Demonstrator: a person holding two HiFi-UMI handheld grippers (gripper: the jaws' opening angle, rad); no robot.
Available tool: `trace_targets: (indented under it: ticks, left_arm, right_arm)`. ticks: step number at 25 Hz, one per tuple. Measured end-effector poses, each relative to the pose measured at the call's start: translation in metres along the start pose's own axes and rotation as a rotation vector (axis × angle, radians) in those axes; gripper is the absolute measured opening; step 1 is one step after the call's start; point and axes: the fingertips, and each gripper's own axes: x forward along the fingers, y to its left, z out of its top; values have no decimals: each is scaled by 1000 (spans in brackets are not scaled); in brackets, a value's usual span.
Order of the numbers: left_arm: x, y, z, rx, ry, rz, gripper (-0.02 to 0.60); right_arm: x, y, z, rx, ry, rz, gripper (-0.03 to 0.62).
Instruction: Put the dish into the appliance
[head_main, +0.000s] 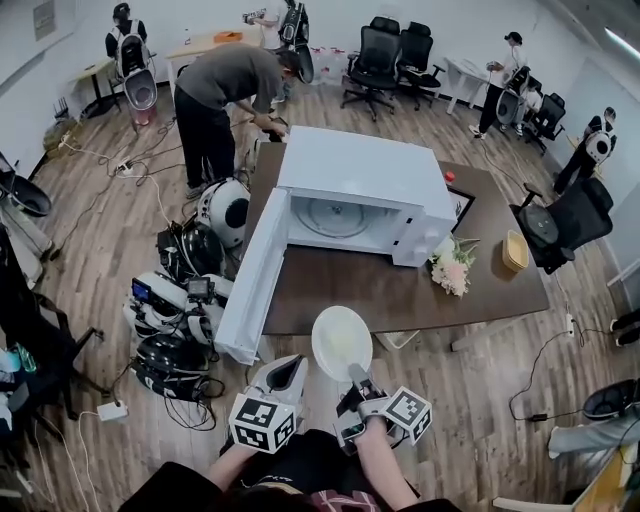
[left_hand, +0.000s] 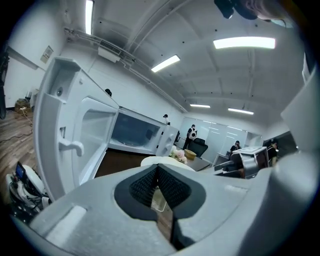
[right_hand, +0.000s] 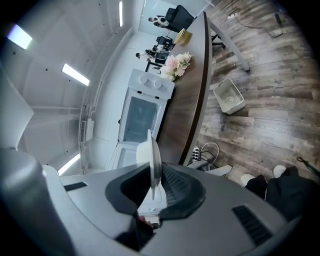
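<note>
Your right claw (head_main: 355, 373) was pinching the white dish (head_main: 341, 342) by its near rim, pads (right_hand: 172, 182) pressed on both faces. In the right gripper view the dish (right_hand: 154, 156) showed edge-on between them. The rest of it stuck out past the jaw tips toward the appliance, up in the air right at the near edge of the table, so not inside yet. Your left claw (head_main: 290, 369) hung just beside it on the left, jaws pressed together with nothing in them (left_hand: 157, 172).

Past that was the big brown table (head_main: 400, 295), with the white microwave (head_main: 360, 180) sitting on it. Its door (head_main: 255, 275) was swung wide open toward you on the left. Inside the cavity all I could see was the round turntable (head_main: 335, 217). To the right of the microwave lay a bunch of pink and white flowers (head_main: 452, 266). Further right sat a small tan basket (head_main: 515, 250). Couldn't tell what was in that one.
</note>
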Motion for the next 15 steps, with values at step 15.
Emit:
trace_targets:
  ticks: [15]
  left_arm:
    - [48,15,37,113,-2,-179,9]
  right_arm:
    - [75,27,21,52,-134,-9,60]
